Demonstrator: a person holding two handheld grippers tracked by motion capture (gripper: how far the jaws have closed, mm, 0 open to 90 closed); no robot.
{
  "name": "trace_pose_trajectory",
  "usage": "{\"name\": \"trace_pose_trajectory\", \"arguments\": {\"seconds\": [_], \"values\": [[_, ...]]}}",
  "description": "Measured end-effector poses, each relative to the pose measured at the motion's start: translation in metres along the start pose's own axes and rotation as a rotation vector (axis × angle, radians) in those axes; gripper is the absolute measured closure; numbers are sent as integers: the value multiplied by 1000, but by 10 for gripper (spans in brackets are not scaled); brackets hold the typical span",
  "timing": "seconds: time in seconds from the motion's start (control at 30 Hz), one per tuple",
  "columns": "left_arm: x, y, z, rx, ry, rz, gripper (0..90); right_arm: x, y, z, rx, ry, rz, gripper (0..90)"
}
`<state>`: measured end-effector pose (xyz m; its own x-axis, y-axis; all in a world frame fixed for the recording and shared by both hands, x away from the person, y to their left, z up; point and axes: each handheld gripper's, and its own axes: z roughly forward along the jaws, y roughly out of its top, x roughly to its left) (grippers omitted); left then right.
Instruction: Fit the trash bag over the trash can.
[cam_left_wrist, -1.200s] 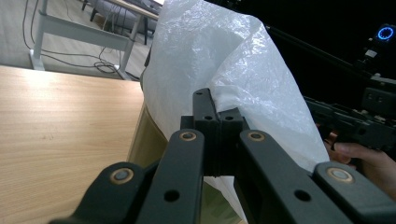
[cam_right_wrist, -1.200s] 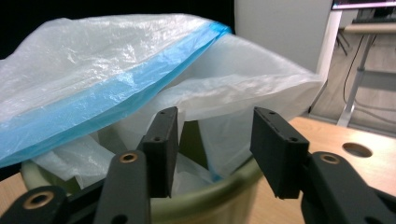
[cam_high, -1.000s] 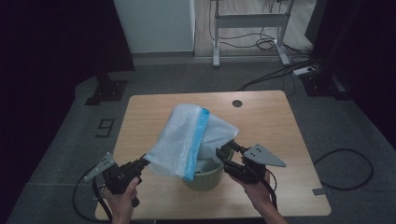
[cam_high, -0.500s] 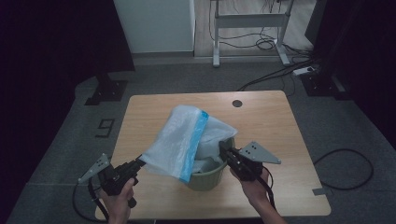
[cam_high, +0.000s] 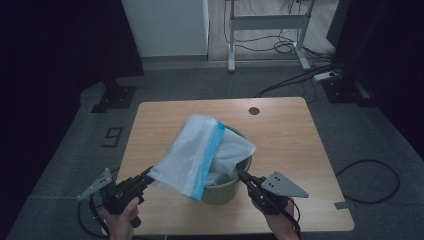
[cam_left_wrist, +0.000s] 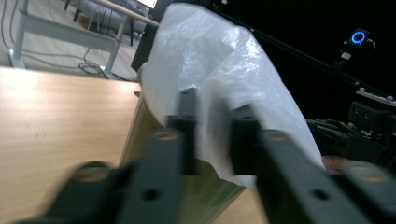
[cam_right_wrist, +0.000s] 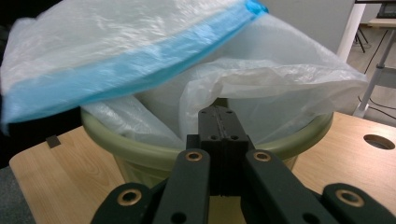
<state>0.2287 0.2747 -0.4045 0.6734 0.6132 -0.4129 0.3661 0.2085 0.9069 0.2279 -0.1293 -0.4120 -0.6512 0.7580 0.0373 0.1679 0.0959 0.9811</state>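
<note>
Both tongs are clamped on the same thing here. The left gripper (cam_high: 148, 174) has its jaws pinched on the near-left edge of the plastic bag (cam_high: 192, 150), and in the left gripper view you can see the film squeezed between the left gripper (cam_left_wrist: 212, 116) jaws, though it's a bit blurry. The right gripper (cam_high: 241, 175) has its jaws pressed fully together on the bag's edge over the near-right side of the bin; the right gripper view shows the right gripper (cam_right_wrist: 219, 119) biting a fold of the white film just above the rim. The bag is translucent white with a blue strip (cam_high: 206, 160) running along it, stretched up and out between the two grippers, partly tucked inside the green bin (cam_high: 225, 192). The bin sits on the wooden table (cam_high: 290, 130), toward the near edge, between the person's hands. There's a round hole (cam_high: 254, 110) near the table's far edge.
</note>
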Motion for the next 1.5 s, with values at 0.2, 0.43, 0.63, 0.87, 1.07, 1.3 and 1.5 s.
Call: {"name": "trace_pose_trajectory", "arguments": {"seconds": [0.2,0.43,0.63,0.87,1.07,1.3,1.5], "values": [[-26,26,-6,-12,26,112,377,-3,3,2,-3,-6,-7,892],[-44,60,10,41,41,182,335,-3,3,2,-5,-7,-18,891],[-44,78,54,158,83,217,319,0,4,2,-8,-9,-32,884],[-38,77,91,254,147,226,343,-3,5,-1,-18,-20,-31,852],[-34,67,104,344,182,240,761,-5,8,-4,-30,-34,-30,780],[-30,61,80,273,81,223,896,-11,13,-8,-49,-62,-23,658],[-33,53,44,157,-55,218,896,-16,26,-5,-62,-59,-15,579]]}}
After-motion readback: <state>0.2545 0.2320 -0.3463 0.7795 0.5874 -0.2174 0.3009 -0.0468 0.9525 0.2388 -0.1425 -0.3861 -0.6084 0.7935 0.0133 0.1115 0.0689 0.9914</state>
